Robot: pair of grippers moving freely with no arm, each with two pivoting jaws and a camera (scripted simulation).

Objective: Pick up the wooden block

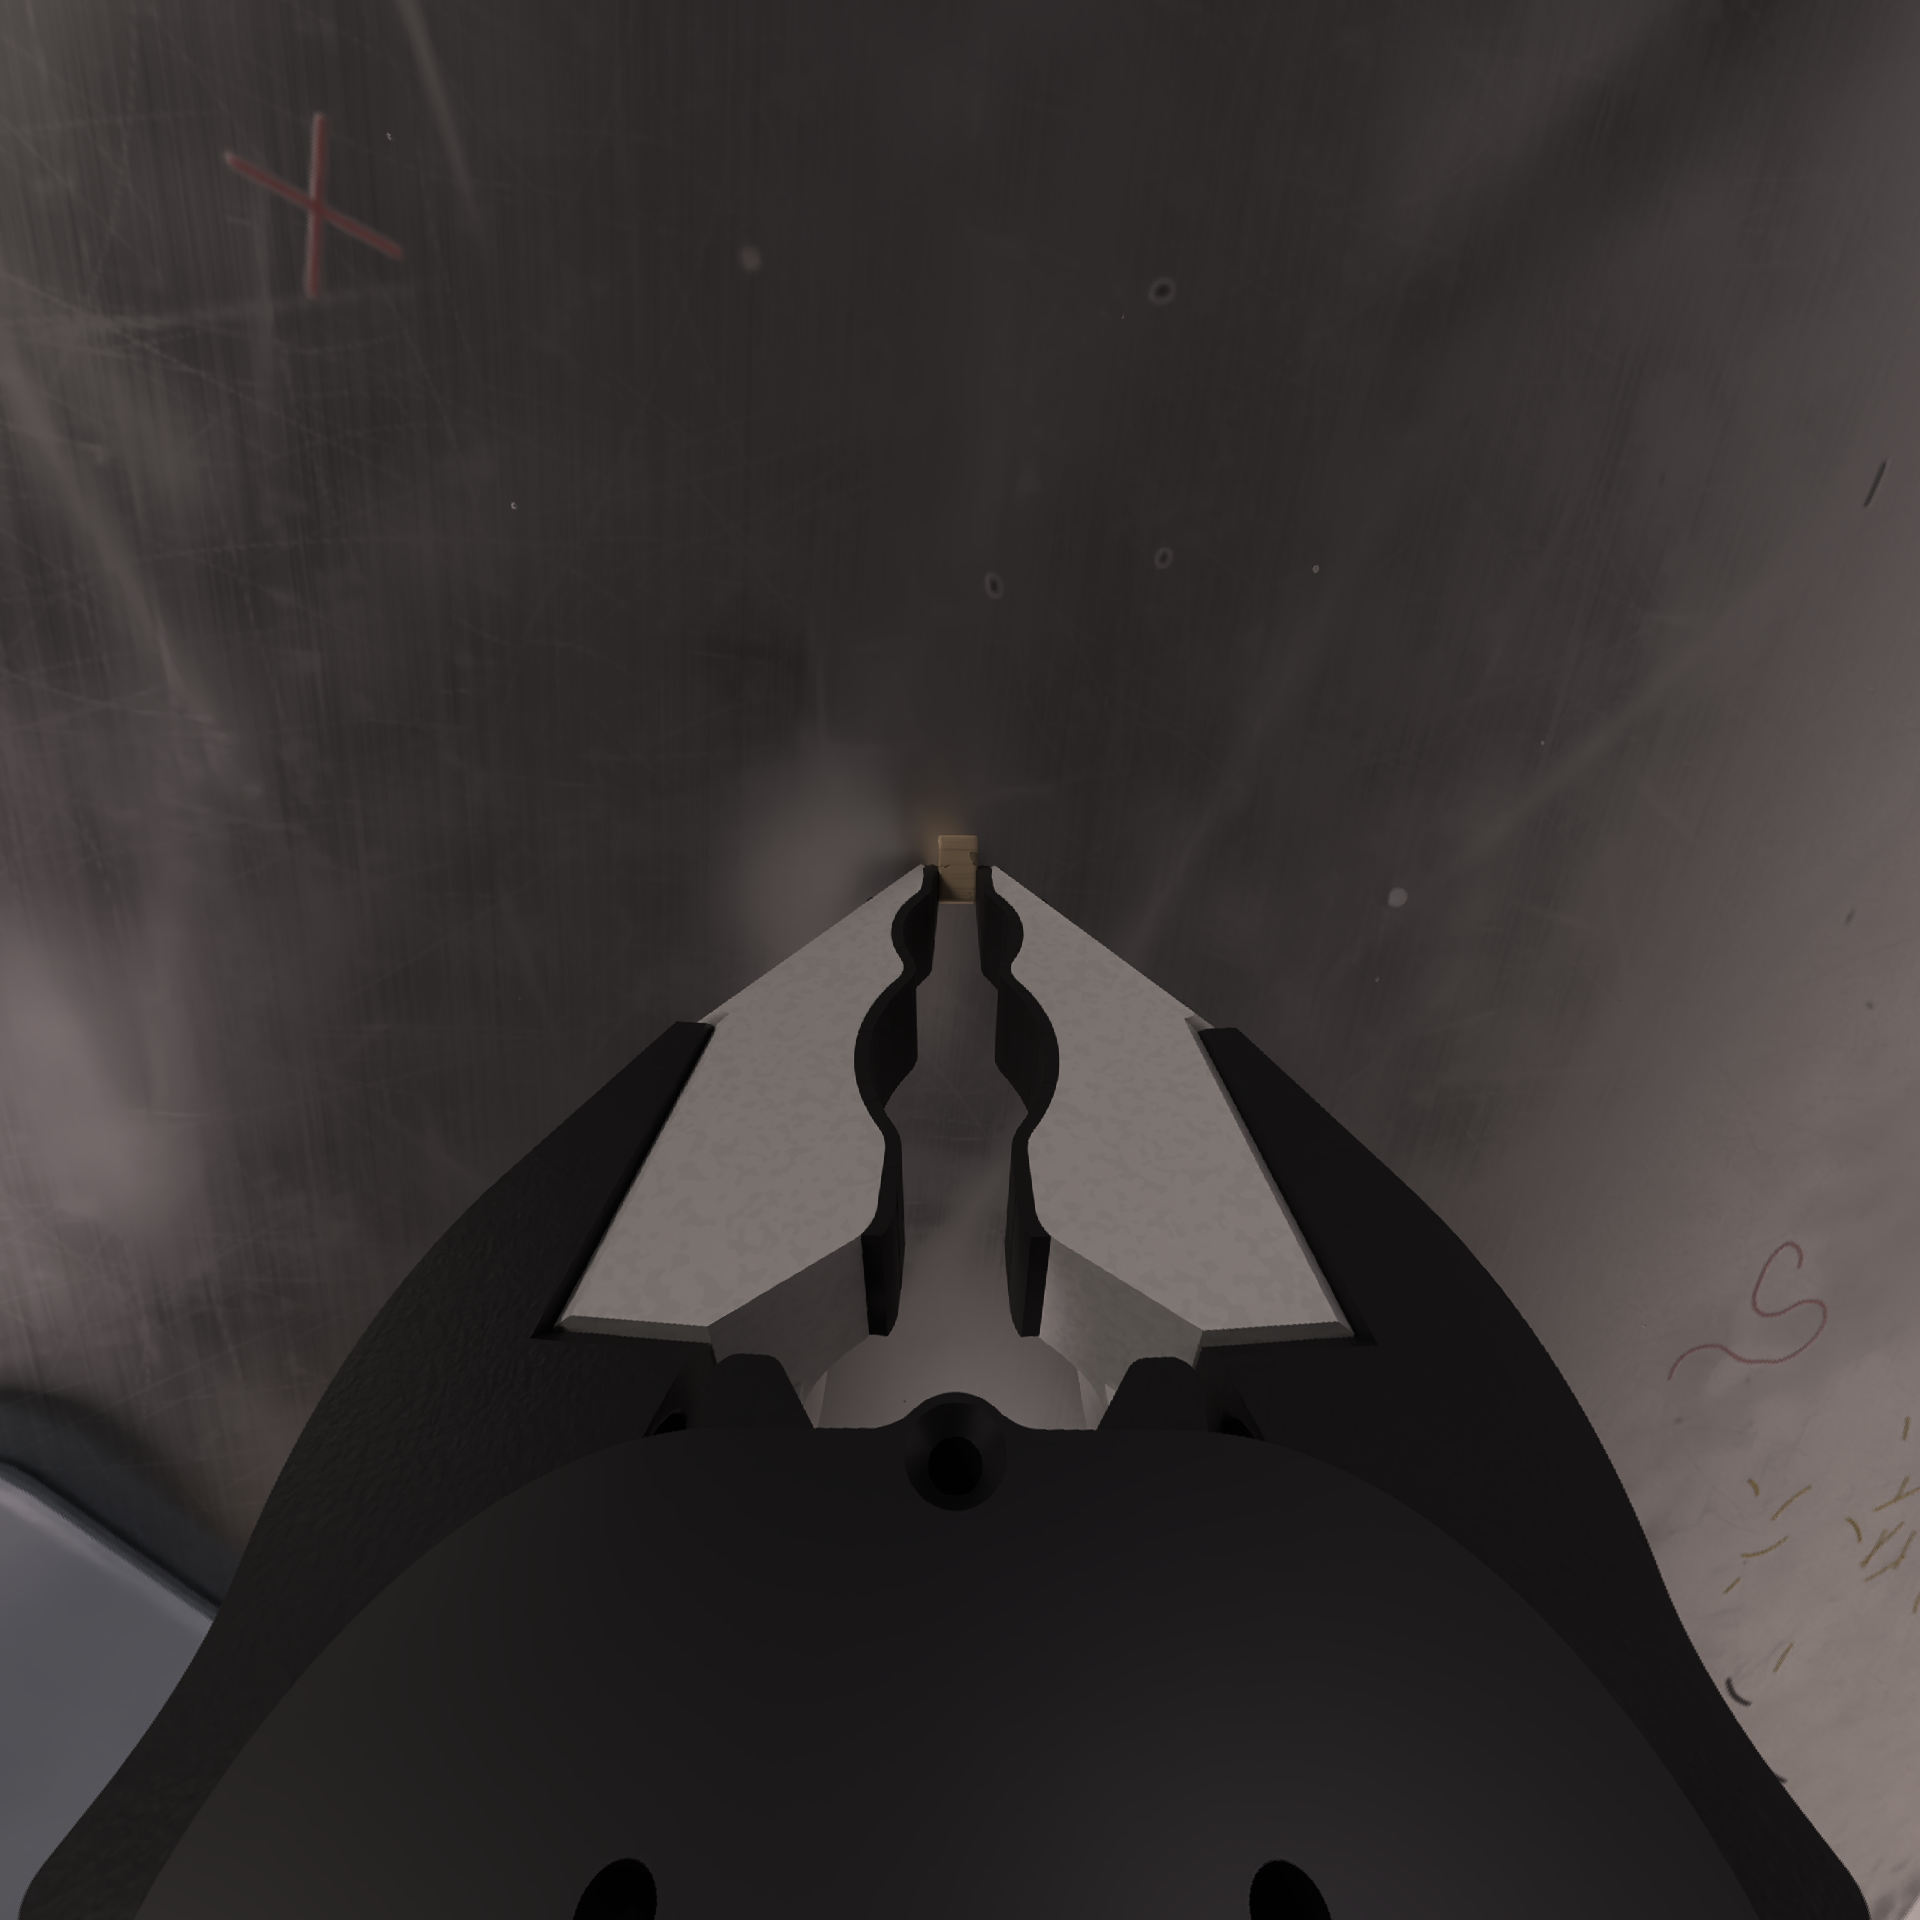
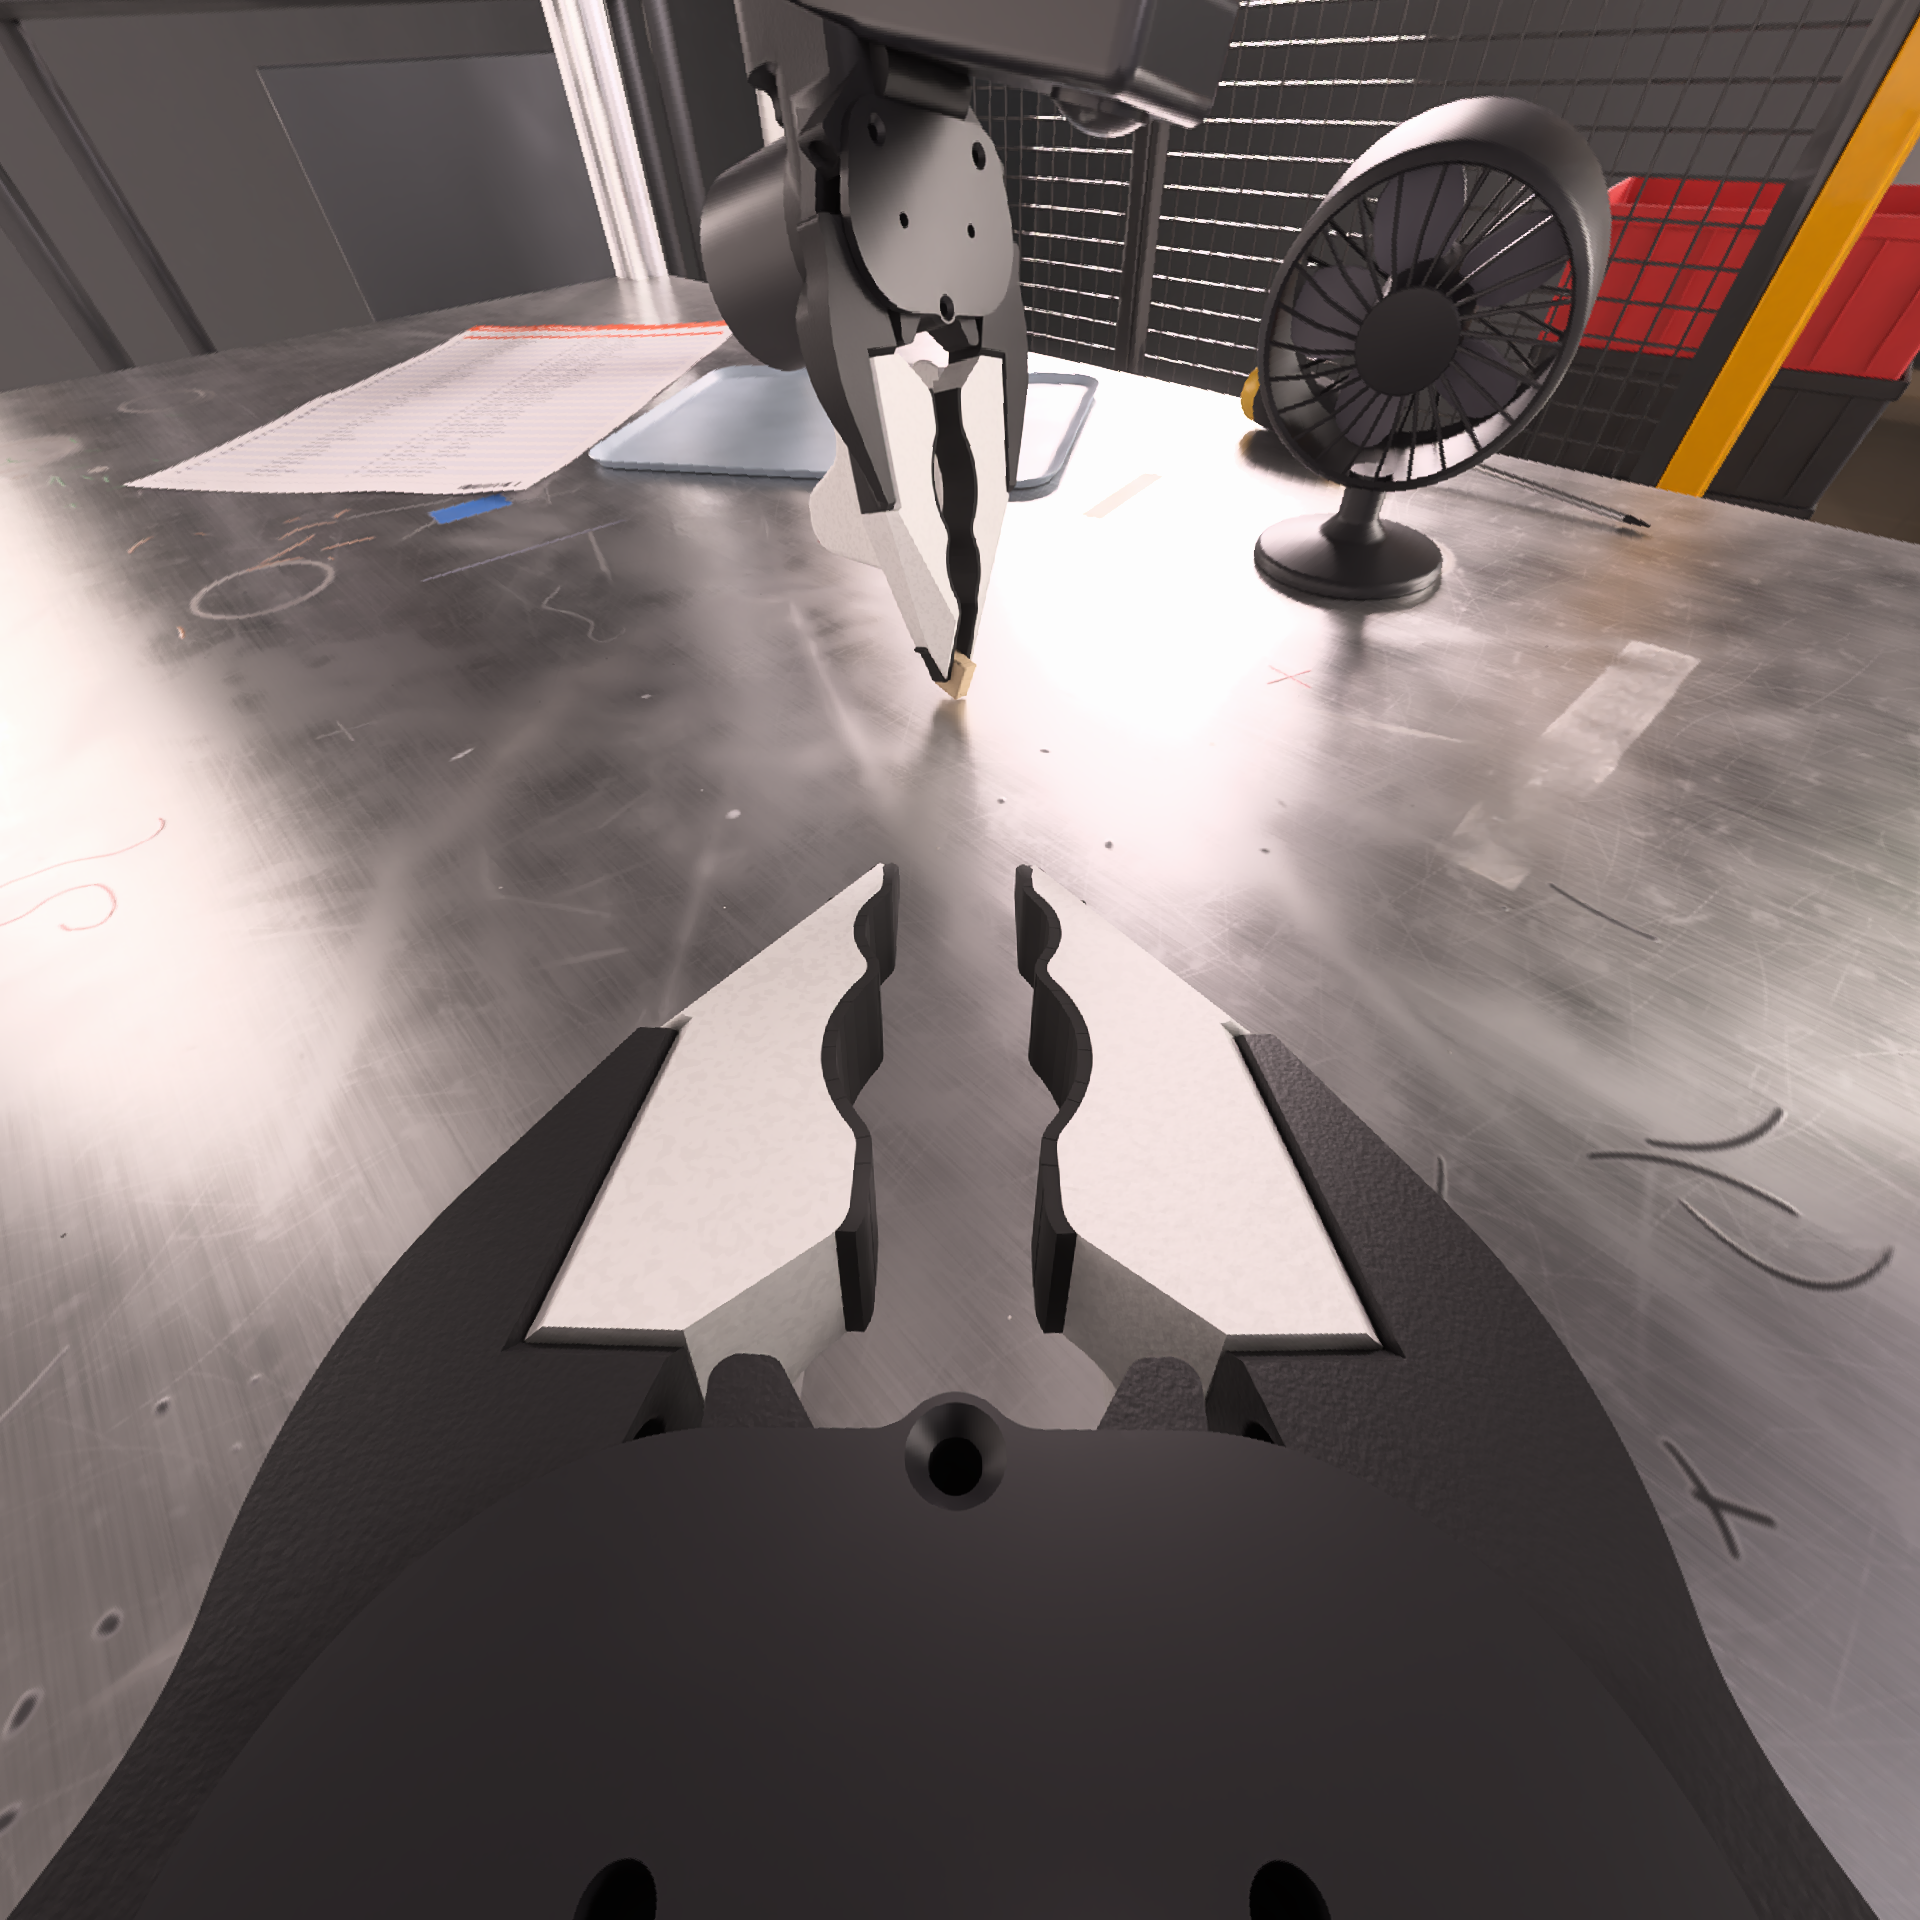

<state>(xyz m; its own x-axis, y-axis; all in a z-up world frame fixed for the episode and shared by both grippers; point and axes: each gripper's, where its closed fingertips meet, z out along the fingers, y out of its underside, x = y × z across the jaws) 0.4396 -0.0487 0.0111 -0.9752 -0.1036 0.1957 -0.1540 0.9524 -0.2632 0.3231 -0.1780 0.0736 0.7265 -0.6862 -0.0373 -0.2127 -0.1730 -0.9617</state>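
Observation:
The wooden block [image 1: 956, 860] is a tiny tan cube pinched between the tips of my left gripper [image 1: 956, 881], which is shut on it and points down at the scratched metal table [image 1: 1247, 520]. In the right wrist view the left gripper [image 2: 945, 665] hangs tilted over the table's middle with the block [image 2: 962, 677] at its tips, just at the surface; I cannot tell whether it touches. My right gripper [image 2: 956, 883] is open and empty, low over the table, a short way in front of the block.
A black desk fan [image 2: 1423, 332] stands at the back right. A printed paper sheet [image 2: 436, 405] and a light blue tray [image 2: 727, 436] lie behind the left gripper. A wire mesh fence, a yellow post [image 2: 1808, 239] and red bins [image 2: 1683, 260] stand beyond the table.

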